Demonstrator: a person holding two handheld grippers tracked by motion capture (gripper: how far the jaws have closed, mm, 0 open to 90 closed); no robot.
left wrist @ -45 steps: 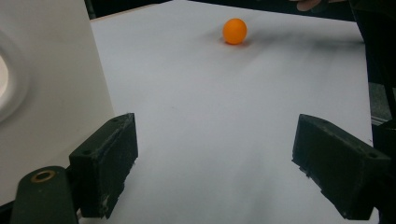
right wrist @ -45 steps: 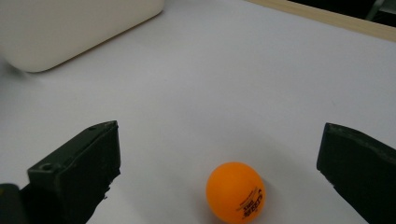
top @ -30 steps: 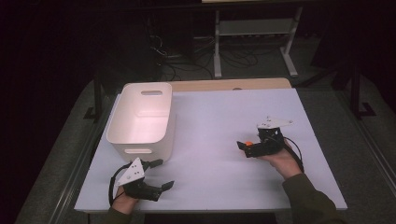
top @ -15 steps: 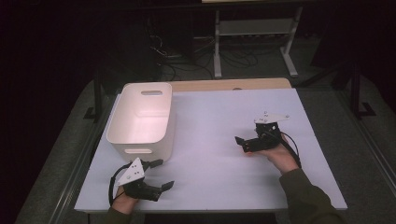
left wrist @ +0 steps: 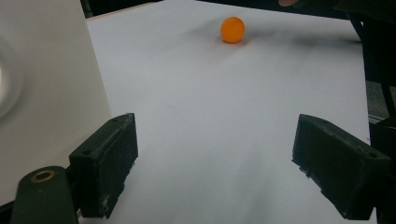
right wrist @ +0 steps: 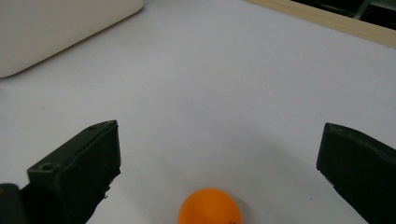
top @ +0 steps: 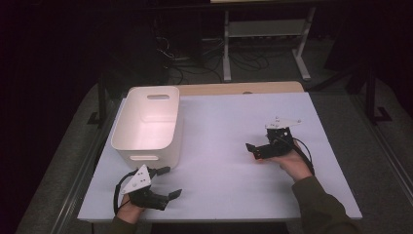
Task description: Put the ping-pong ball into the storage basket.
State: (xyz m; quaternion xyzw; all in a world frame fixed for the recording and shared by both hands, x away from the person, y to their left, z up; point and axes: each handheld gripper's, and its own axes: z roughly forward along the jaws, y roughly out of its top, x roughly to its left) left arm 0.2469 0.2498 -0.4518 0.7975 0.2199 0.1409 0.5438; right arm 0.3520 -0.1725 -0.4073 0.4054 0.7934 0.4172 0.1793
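A white table (top: 219,126) fills the middle of a dark room, with a pale wooden strip along its far edge and metal frame legs and loose cables on the floor beyond.

Nearest the person, at the front left corner, the left gripper (top: 165,183) lies low over the white top, held from below by a hand (top: 127,210). Its two black jaws stand wide apart with nothing between them, and its grey three-cornered plate faces up. In the left gripper view the jaws frame bare tabletop, with the wall of the white bin (left wrist: 44,79) just beside the left jaw.

Farther in and to the right, the right gripper (top: 254,150) points leftward across the table, gripped by the person's right hand (top: 293,163) in a dark green sleeve. Its jaws are also spread wide. In the right gripper view the orange ball (right wrist: 209,207) rests on the table between the two open jaws, near their base, touching neither. From the left gripper's camera the same ball (left wrist: 232,29) sits well across the table.

Beyond the left gripper, the white bin (top: 146,124) stands upright along the table's left side, a handle slot in its far wall. The ball lies outside it, well apart.
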